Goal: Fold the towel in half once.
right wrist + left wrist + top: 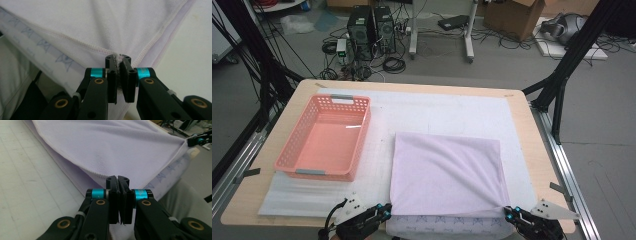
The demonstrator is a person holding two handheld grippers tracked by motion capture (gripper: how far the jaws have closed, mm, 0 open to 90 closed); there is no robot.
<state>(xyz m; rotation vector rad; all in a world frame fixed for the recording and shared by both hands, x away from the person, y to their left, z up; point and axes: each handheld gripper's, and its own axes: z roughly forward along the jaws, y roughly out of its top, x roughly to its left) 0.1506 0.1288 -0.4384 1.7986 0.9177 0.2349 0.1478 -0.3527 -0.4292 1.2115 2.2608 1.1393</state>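
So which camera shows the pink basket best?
The high view: the pink basket sits whole at the table's left, beside the lilac cloth. The two gripper views look at the cloth's corners, each pinched in shut jaws.

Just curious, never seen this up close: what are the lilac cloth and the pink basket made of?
Cloth: looks like a soft knit or microfibre fabric, matte, with a stitched hem and gentle creases where its corners are pinched. Basket: most likely moulded plastic, smooth with a slight sheen, its walls pierced by rows of small holes.
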